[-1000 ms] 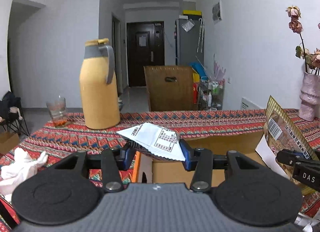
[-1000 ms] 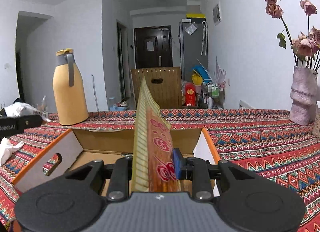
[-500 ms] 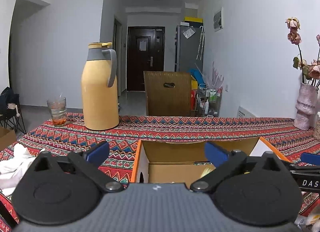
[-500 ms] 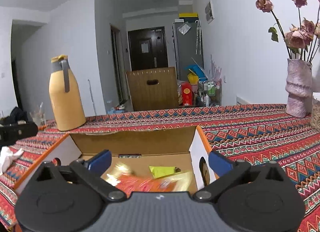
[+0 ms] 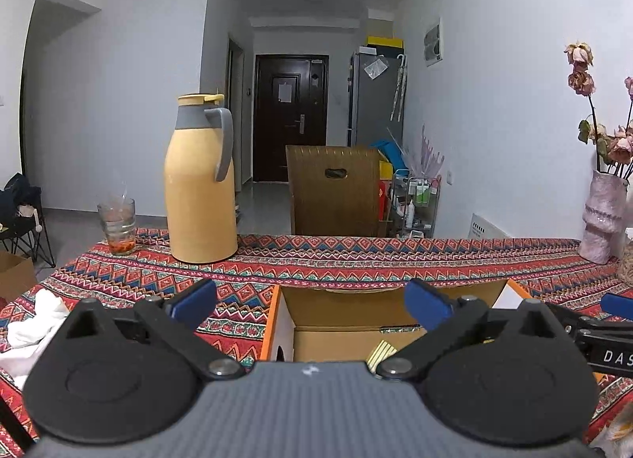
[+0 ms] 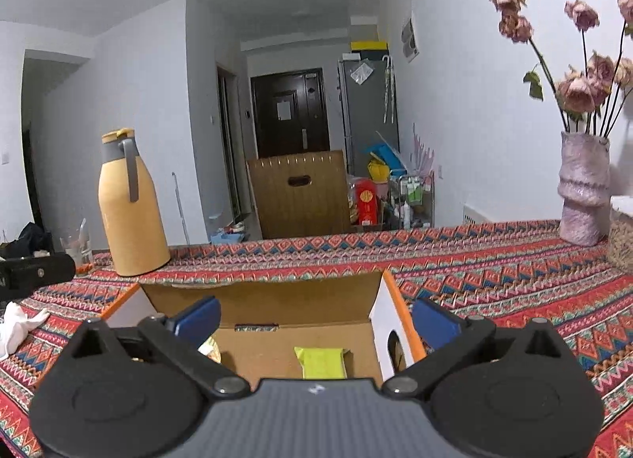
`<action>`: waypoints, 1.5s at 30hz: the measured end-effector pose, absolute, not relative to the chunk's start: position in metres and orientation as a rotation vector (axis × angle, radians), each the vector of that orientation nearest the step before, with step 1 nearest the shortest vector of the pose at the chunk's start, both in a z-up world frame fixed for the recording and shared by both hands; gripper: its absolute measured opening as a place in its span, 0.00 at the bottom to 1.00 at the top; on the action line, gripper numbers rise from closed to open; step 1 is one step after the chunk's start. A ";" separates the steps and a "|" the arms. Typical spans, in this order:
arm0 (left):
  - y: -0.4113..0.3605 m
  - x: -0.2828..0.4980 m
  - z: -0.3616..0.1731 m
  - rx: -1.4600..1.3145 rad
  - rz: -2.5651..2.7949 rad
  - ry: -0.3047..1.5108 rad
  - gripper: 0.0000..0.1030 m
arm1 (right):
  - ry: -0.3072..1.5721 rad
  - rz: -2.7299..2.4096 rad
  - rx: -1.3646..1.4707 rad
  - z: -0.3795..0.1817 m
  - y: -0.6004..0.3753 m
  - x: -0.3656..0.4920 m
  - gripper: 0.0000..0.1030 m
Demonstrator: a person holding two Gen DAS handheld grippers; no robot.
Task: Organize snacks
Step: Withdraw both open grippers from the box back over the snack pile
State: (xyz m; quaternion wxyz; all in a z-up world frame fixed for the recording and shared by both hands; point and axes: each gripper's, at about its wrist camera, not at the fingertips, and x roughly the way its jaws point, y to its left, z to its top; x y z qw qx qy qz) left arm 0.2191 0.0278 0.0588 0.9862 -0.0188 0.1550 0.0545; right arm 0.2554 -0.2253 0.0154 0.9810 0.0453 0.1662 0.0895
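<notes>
From the left wrist, the left claw [image 5: 310, 301] stands wide open with nothing between its blue pads [image 5: 192, 299]. Straight ahead of it and a little below sits the open cardboard box [image 5: 344, 333] on the patterned table [image 5: 316, 260]; the box's orange-edged left wall lies just inside the left pad's line, so the claw is aimed over the left part of the opening. A striped corner of a snack packet [image 5: 379, 351] shows low in the box, just ahead of the claw's body. Beyond the box and to the left stand a yellow jug [image 5: 199, 189] and a glass [image 5: 117, 222]; a white cloth [image 5: 37, 319] lies off the left side. The right claw's tip [image 5: 617, 305] pokes in at the right.

From the right wrist, the right claw [image 6: 316, 317] is likewise spread wide and empty. The box [image 6: 277, 299] lies directly ahead and beneath, its right wall just inside the right pad [image 6: 435, 325]. A yellow-green packet [image 6: 322, 361] lies flat on the box floor right under the claw's centre, long axis across the claw; another wrapper [image 6: 209, 349] peeks out by the left pad. A vase of dried flowers [image 6: 583, 189] stands far right.

Both claws hang over the box — no loose snack shows on the table, so I cannot tell which is nearer the next one.
</notes>
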 end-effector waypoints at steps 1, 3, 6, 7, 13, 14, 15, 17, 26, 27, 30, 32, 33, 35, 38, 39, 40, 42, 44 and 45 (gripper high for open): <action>0.027 0.217 0.061 -0.037 0.108 0.310 1.00 | 0.329 0.180 0.089 0.017 -0.225 0.253 1.00; 0.026 0.212 0.065 -0.034 0.106 0.305 1.00 | 0.319 0.183 0.083 0.023 -0.225 0.247 1.00; 0.025 0.204 0.070 -0.034 0.103 0.299 1.00 | 0.310 0.186 0.075 0.028 -0.226 0.236 1.00; 0.025 0.200 0.071 -0.033 0.102 0.298 1.00 | 0.308 0.187 0.072 0.030 -0.226 0.232 1.00; 0.024 0.179 0.073 -0.030 0.092 0.305 1.00 | 0.302 0.190 0.052 0.035 -0.231 0.206 1.00; 0.024 0.174 0.073 -0.030 0.089 0.306 1.00 | 0.303 0.192 0.051 0.035 -0.232 0.202 1.00; 0.023 0.169 0.073 -0.029 0.087 0.306 1.00 | 0.305 0.193 0.050 0.034 -0.233 0.197 1.00; 0.023 0.159 0.072 -0.027 0.083 0.307 1.00 | 0.311 0.196 0.047 0.033 -0.234 0.188 1.00; 0.025 0.120 0.065 -0.028 0.064 0.323 1.00 | 0.353 0.210 0.027 0.019 -0.240 0.146 1.00; 0.025 0.115 0.063 -0.027 0.061 0.326 1.00 | 0.360 0.210 0.023 0.016 -0.241 0.141 1.00; 0.026 0.102 0.056 -0.028 0.056 0.336 1.00 | 0.378 0.212 0.012 0.011 -0.243 0.129 1.00; 0.027 0.094 0.051 -0.033 0.053 0.347 1.00 | 0.391 0.213 0.009 0.006 -0.244 0.121 1.00; 0.028 0.091 0.047 -0.037 0.050 0.354 1.00 | 0.397 0.214 0.009 0.003 -0.245 0.117 1.00; 0.031 0.084 0.039 -0.037 0.045 0.371 1.00 | 0.413 0.215 0.008 -0.001 -0.246 0.112 1.00; 0.033 0.077 0.027 -0.042 0.039 0.404 1.00 | 0.436 0.214 0.003 -0.009 -0.248 0.105 1.00; 0.034 0.075 0.023 -0.044 0.037 0.416 1.00 | 0.444 0.213 0.003 -0.011 -0.249 0.102 1.00; 0.035 0.074 0.019 -0.043 0.036 0.427 1.00 | 0.450 0.212 0.004 -0.014 -0.250 0.099 1.00; 0.035 0.072 0.012 -0.045 0.033 0.449 1.00 | 0.468 0.209 0.004 -0.020 -0.252 0.094 1.00; 0.038 0.068 0.003 -0.056 0.025 0.470 1.00 | 0.487 0.205 0.002 -0.025 -0.254 0.091 1.00; 0.038 0.066 -0.001 -0.059 0.022 0.480 1.00 | 0.497 0.203 0.006 -0.028 -0.256 0.089 1.00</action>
